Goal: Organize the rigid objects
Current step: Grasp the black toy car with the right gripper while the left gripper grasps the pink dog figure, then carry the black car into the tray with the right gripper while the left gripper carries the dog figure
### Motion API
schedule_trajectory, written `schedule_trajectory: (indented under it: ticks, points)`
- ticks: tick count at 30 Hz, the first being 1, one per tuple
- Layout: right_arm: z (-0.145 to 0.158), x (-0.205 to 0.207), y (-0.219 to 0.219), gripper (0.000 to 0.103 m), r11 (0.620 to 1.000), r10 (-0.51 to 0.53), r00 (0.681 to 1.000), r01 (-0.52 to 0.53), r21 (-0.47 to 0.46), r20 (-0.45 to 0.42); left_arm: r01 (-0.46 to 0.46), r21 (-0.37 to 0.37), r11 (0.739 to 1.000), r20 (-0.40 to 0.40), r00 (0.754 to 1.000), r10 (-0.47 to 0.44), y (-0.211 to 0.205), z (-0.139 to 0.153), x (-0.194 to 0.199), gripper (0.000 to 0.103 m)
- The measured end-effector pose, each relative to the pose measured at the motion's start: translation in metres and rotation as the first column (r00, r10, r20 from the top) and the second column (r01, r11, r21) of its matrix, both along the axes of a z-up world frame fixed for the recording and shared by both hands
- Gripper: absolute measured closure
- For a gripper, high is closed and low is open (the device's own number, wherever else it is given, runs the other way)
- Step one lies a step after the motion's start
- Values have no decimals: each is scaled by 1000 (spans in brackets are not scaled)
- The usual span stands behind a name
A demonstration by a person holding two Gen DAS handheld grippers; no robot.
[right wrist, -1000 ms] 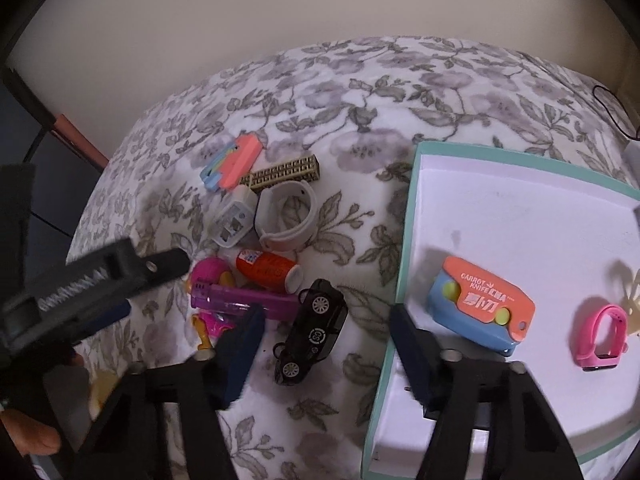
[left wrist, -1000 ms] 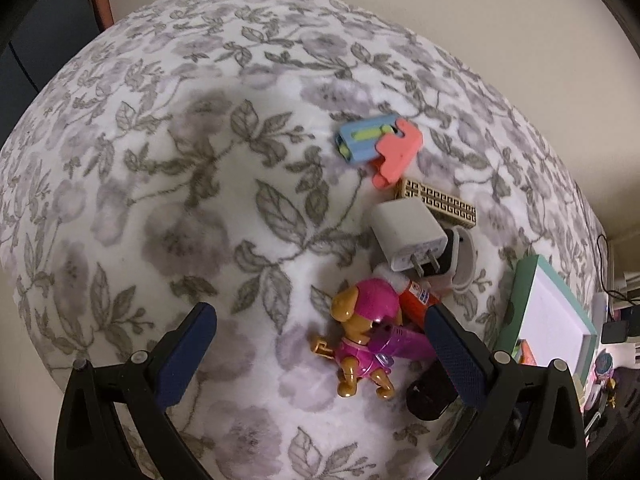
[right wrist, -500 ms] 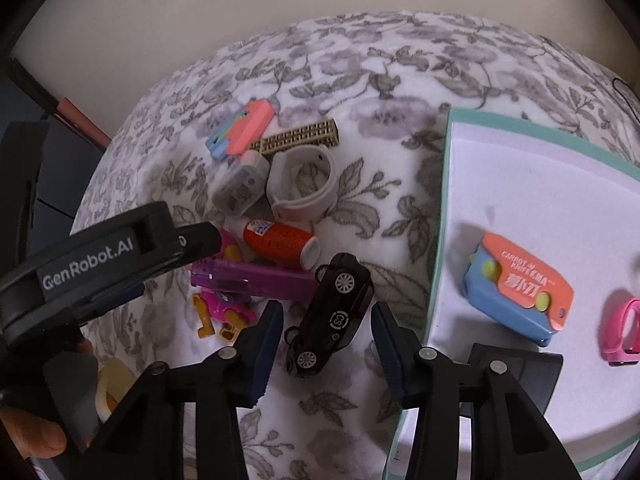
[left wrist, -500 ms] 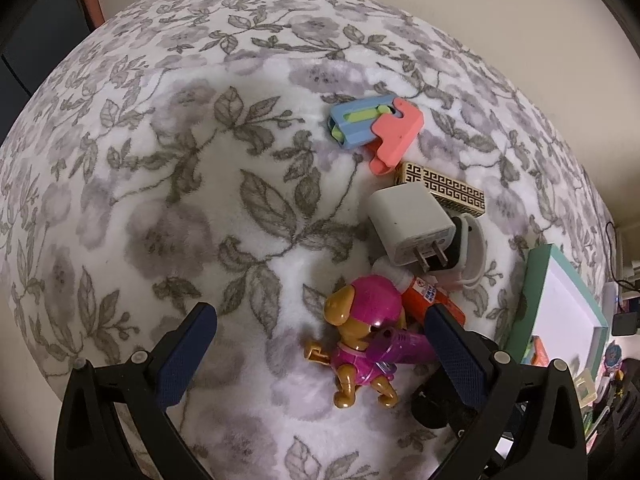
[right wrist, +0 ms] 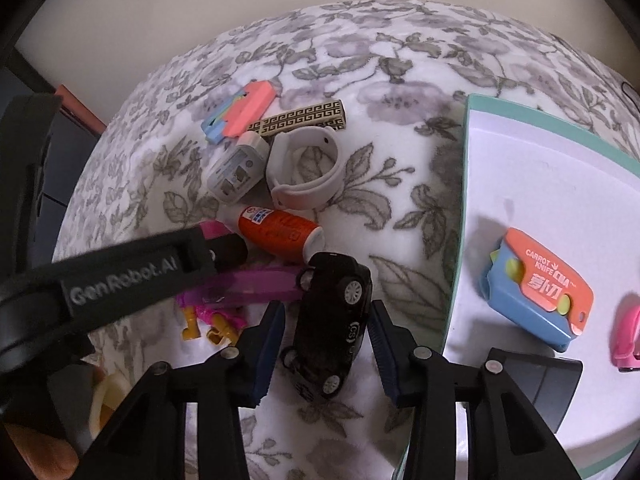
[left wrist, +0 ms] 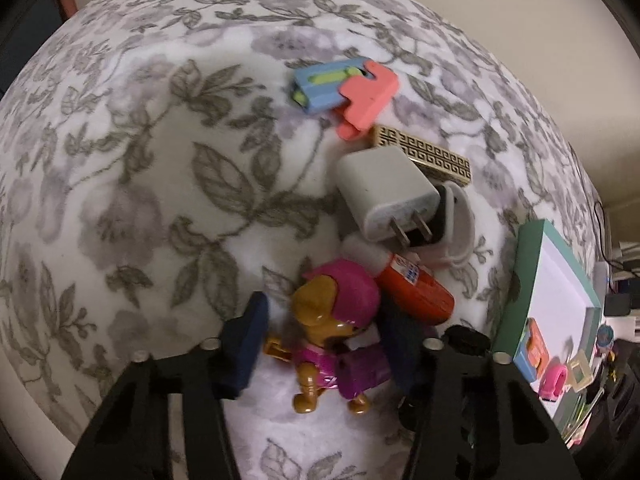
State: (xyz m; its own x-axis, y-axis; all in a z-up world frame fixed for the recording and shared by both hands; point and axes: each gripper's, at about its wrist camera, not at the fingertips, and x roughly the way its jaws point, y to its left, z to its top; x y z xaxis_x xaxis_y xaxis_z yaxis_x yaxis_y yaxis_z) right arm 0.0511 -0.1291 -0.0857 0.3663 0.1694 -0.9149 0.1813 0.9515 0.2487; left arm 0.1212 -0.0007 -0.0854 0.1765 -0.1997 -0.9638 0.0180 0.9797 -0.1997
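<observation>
A pink toy dog (left wrist: 332, 324) lies on the floral cloth between the fingers of my left gripper (left wrist: 324, 344); the jaws have narrowed around it with small gaps showing. A black toy car (right wrist: 334, 320) lies between the fingers of my right gripper (right wrist: 326, 346), also narrowed, with slim gaps each side. A purple piece (right wrist: 256, 280) lies by the dog. The teal-rimmed white tray (right wrist: 466, 208) at the right holds a blue-orange carrot knife (right wrist: 536, 294) and a pink band (right wrist: 628, 332).
Beyond the grippers lie an orange tube (right wrist: 280, 232), a white charger (left wrist: 384, 192), a white wristband (right wrist: 308, 172), a gold patterned bar (right wrist: 304, 120) and a blue-pink toy (left wrist: 344, 92). The left gripper's body (right wrist: 120, 276) crosses the right wrist view.
Both grippers moved forward and down and their jaws narrowed: the left around the toy dog, the right around the black car.
</observation>
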Motion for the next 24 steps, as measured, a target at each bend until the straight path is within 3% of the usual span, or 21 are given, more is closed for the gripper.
schedule_trajectory:
  ticks: [4, 10, 24]
  points:
    - [-1, 0, 0, 64, 1000, 8, 1000, -8, -13, -2, 19, -16, 1000, 6, 1000, -19, -4, 0, -2, 63]
    - [0, -2, -1, 64, 1000, 16, 1000, -16, -11, -6, 12, -10, 1000, 19, 1000, -12, -6, 2, -4, 63]
    - [27, -10, -3, 66, 1000, 26, 998, -25, -9, 62, -1, -25, 1000, 167, 986, 5, 10, 55, -6, 63]
